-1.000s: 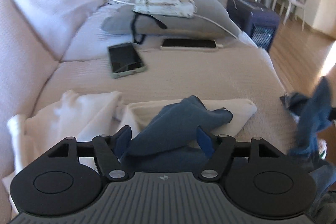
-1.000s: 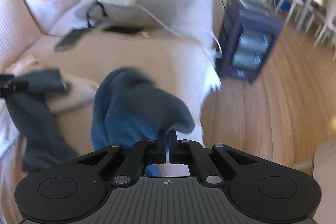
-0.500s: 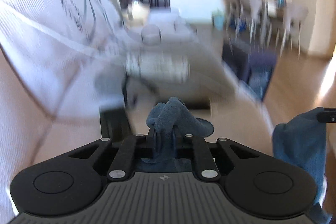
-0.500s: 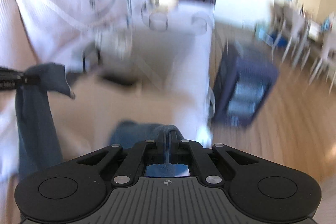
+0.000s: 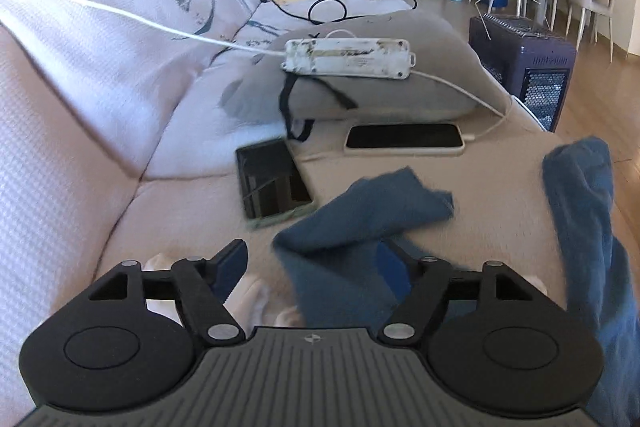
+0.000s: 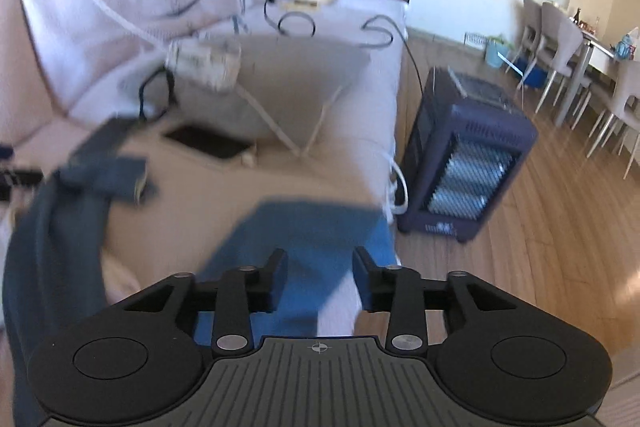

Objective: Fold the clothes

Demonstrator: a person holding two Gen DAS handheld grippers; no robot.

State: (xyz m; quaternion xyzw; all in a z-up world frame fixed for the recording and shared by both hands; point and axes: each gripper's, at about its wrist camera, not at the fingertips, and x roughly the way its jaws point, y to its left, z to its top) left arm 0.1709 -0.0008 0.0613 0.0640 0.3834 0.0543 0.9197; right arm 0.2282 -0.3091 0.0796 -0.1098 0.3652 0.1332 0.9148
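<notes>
Both grips have let go since 0.5 s ago: our left gripper (image 5: 316,267) now gapes, our right gripper (image 6: 320,277) likewise, and the blue garment (image 5: 360,223) drops rumpled onto the sofa (image 5: 460,179), so folding restarts.

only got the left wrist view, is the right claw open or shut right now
Observer: Open. The right claw has its fingers spread and nothing is pinched between them.
Operator: so where's that end of the blue cloth
Observer: A flat part of the blue fabric garment lies just ahead of that claw, at the front edge of the pale sofa seat. It is blurred.
Operator: anything hanging off that edge
Observer: A white cable loops down the sofa's side, next to the dark blue space heater.
</notes>
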